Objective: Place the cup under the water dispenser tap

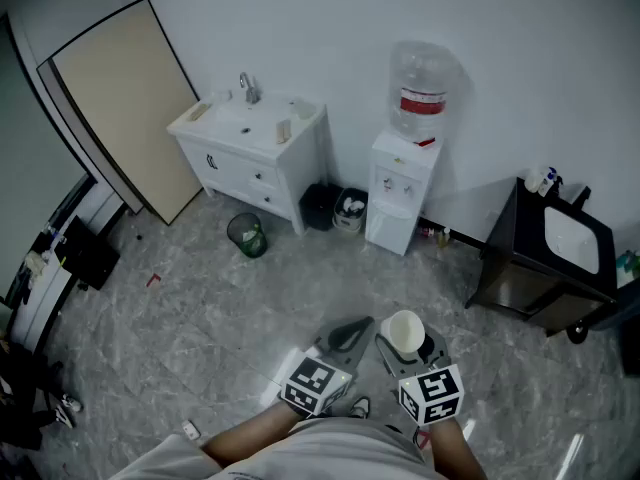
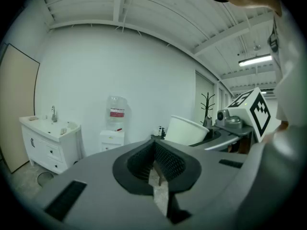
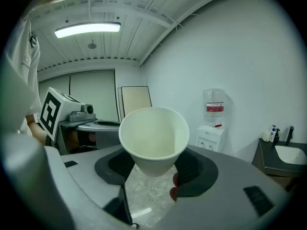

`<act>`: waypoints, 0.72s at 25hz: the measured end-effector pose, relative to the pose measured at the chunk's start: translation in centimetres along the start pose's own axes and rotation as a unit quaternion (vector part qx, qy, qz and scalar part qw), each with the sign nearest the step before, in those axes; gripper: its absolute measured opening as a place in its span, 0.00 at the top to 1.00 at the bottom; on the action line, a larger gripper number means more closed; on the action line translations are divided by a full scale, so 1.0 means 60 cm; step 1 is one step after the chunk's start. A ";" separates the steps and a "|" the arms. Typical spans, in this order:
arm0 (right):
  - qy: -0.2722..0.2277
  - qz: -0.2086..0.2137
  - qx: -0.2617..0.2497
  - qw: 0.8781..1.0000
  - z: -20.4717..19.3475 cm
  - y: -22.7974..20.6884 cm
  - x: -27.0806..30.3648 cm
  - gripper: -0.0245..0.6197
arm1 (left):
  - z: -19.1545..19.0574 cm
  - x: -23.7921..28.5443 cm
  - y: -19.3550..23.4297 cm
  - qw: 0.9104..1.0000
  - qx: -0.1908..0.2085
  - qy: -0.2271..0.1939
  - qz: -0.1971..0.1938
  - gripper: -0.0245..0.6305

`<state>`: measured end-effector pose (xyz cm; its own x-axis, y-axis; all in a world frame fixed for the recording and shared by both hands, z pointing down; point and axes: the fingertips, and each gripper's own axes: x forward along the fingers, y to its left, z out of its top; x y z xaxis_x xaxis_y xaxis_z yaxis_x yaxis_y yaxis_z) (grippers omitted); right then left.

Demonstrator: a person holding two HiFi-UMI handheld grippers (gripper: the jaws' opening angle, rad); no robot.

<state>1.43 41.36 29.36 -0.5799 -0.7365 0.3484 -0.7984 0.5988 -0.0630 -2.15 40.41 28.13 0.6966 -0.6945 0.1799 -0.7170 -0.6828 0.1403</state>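
A white paper cup point(image 1: 405, 331) stands upright between the jaws of my right gripper point(image 1: 406, 348), which is shut on its lower wall. In the right gripper view the cup point(image 3: 153, 138) fills the middle and the right gripper point(image 3: 152, 170) clamps it from both sides. My left gripper point(image 1: 349, 334) is beside it on the left, shut with nothing in it; in its own view the left gripper point(image 2: 156, 169) has its pads together, and the cup point(image 2: 187, 130) shows at the right. The white water dispenser point(image 1: 401, 194) with a clear bottle point(image 1: 422, 90) stands far ahead by the wall, also visible as the dispenser point(image 3: 211, 137) in the right gripper view.
A white sink cabinet point(image 1: 252, 153) stands left of the dispenser, with a black bin point(image 1: 321, 208) and a small white bucket point(image 1: 350, 211) between them. A mesh waste bin point(image 1: 247, 235) sits on the marbled floor. A dark washstand point(image 1: 548, 260) is at the right, a beige board point(image 1: 125, 106) leans at the left.
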 end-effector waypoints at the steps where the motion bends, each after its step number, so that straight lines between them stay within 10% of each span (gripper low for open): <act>1: 0.001 0.000 -0.001 1.000 -0.002 -0.001 0.000 0.55 | -0.001 0.001 -0.001 1.000 0.000 0.000 0.000 0.96; 18: 0.000 0.008 0.006 1.000 -0.013 -0.042 -0.026 0.55 | -0.014 0.042 -0.024 1.000 0.001 0.012 0.005 0.96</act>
<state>4.48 41.25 29.73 -0.5922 -0.7270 0.3476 -0.7913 0.6061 -0.0805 0.63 39.85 29.17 0.6883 -0.6962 0.2038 -0.7241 -0.6761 0.1362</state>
